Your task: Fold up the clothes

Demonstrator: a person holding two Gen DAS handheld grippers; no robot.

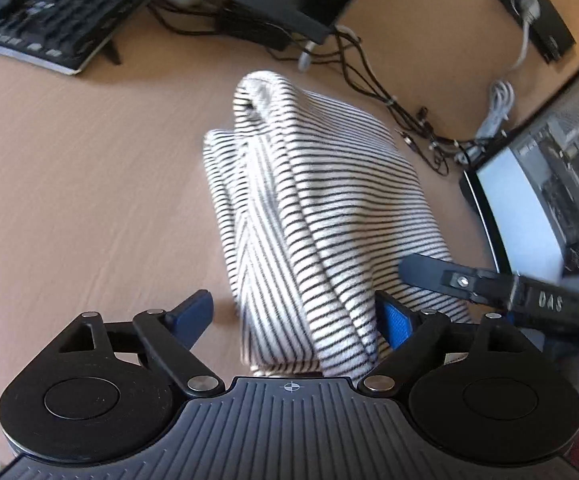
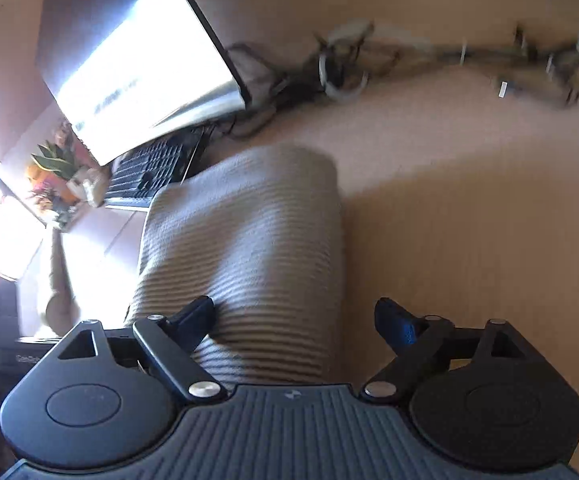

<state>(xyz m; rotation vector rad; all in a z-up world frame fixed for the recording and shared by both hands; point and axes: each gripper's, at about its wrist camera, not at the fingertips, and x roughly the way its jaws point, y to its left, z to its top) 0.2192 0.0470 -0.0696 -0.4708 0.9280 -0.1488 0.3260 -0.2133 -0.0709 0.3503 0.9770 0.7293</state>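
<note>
Fingers of the left gripper (image 1: pixel 295 314) spread wide, blue pads (image 1: pixel 397 322) facing inward, gripping nothing. Between them, the near end of a folded striped garment (image 1: pixel 313 200), white with thin dark stripes, lying loose on a tan wooden desk (image 1: pixel 89 180); right pad just beside the cloth, touch not certain, left pad apart from it over bare wood. Stretching forward from the fingers, the garment as a long folded bundle, rounded fold at its far end. Just right of the right finger, over the cloth's edge, the dark tip of the right gripper (image 1: pixel 429 270). Farther right, a lit laptop screen (image 1: pixel 529 200). Beyond the far end of the garment, a tangle of dark cables (image 1: pixel 369 76) and a white cord; far ahead to the left, a black keyboard (image 1: pixel 37 12).

Fingers of the right gripper (image 2: pixel 295 316) likewise standing far apart, nothing clamped. Left finger (image 2: pixel 195 316) over the striped garment (image 2: pixel 249 240), contact unclear in the blur; right finger over bare desk (image 2: pixel 469 220), clear of the cloth. Ahead of the fingers, the folded bundle running away up the view, stripes smeared by motion. Ahead to the left, a bright laptop (image 2: pixel 141 72) with keyboard; farther left, a blurred plant (image 2: pixel 55 168). Far ahead to the right, blurred cables (image 2: pixel 369 64).
</note>
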